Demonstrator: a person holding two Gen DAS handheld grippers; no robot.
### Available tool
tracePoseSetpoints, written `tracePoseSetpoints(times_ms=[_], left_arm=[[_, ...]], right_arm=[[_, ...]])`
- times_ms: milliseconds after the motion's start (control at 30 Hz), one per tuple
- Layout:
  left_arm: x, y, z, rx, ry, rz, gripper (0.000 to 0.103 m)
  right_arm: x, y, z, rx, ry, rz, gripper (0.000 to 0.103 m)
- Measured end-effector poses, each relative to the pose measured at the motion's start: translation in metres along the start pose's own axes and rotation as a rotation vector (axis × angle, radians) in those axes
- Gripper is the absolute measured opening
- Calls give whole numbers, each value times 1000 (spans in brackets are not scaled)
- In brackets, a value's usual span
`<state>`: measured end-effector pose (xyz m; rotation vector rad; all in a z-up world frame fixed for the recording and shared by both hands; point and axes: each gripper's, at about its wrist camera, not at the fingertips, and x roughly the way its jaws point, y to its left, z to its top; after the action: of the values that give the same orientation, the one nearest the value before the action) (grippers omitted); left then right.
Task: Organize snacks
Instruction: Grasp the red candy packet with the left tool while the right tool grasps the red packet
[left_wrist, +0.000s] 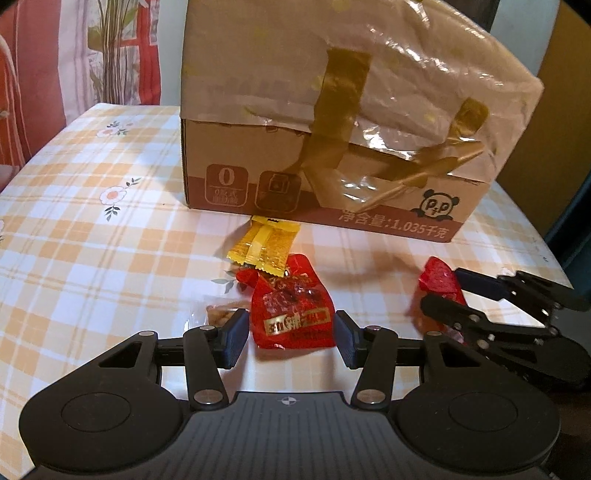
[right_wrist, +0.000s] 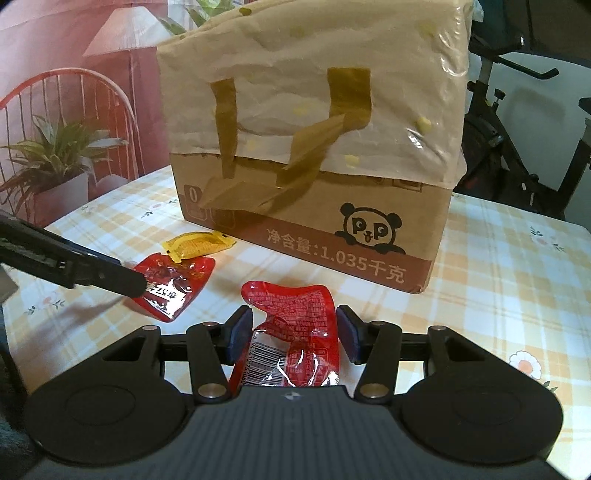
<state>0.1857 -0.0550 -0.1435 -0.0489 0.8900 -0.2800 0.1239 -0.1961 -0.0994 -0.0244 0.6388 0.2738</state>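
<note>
Up close, two handheld grippers work over a tabletop (left_wrist: 92, 236) covered in an orange-and-white checked cloth with small flowers.

The left gripper (left_wrist: 291, 338) has its jaws set on either side of a red snack packet (left_wrist: 291, 314) that lies flat on the cloth. From the left wrist view the blue pads stand just beside the packet's edges; whether they press on it cannot be told. The packet's long axis runs away from the gripper toward a cardboard box (left_wrist: 369, 206), printed face up, narrow torn end farthest away. A yellow snack packet (left_wrist: 264, 245) lies touching that far end, its long axis also pointing at the box, its far tip just short of the box's base. A small pale, clear-wrapped item (left_wrist: 218, 314) lies beside the left pad, too blurred to identify.

The right gripper (right_wrist: 293, 332) is clenched on a second red packet (right_wrist: 291, 332), barcode side up, held off the cloth with its long axis along the fingers and its wide end toward the box.

The cardboard box stands near the far edge of the tabletop, printed with a panda and Chinese text. A crumpled tan bag (right_wrist: 314, 85) with olive handles drapes over its top, hiding whatever is inside.
</note>
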Motion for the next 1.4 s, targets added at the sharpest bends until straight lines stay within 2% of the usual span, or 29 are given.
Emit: tracePoseSetpoints(times_ms=[100, 333, 533, 700, 933, 1100, 1400], left_arm=[[7, -3, 7, 0, 3, 4, 53], [18, -16, 9, 74, 14, 19, 53], [27, -12, 19, 40, 0, 35, 53], [30, -15, 20, 43, 3, 6, 53], [22, -23, 3, 92, 5, -20, 56], [20, -26, -3, 105, 5, -65, 57], [38, -34, 6, 128, -5, -22, 57]], right_arm=[[-1, -1, 0, 6, -5, 6, 53], [-3, -1, 0, 13, -11, 10, 53], [-3, 1, -1, 7, -10, 10, 53], [-3, 1, 0, 8, -9, 6, 53], [-3, -7, 0, 54, -7, -3, 53], [-2, -7, 0, 57, -3, -4, 53], [-2, -8, 0, 65, -2, -12, 53]])
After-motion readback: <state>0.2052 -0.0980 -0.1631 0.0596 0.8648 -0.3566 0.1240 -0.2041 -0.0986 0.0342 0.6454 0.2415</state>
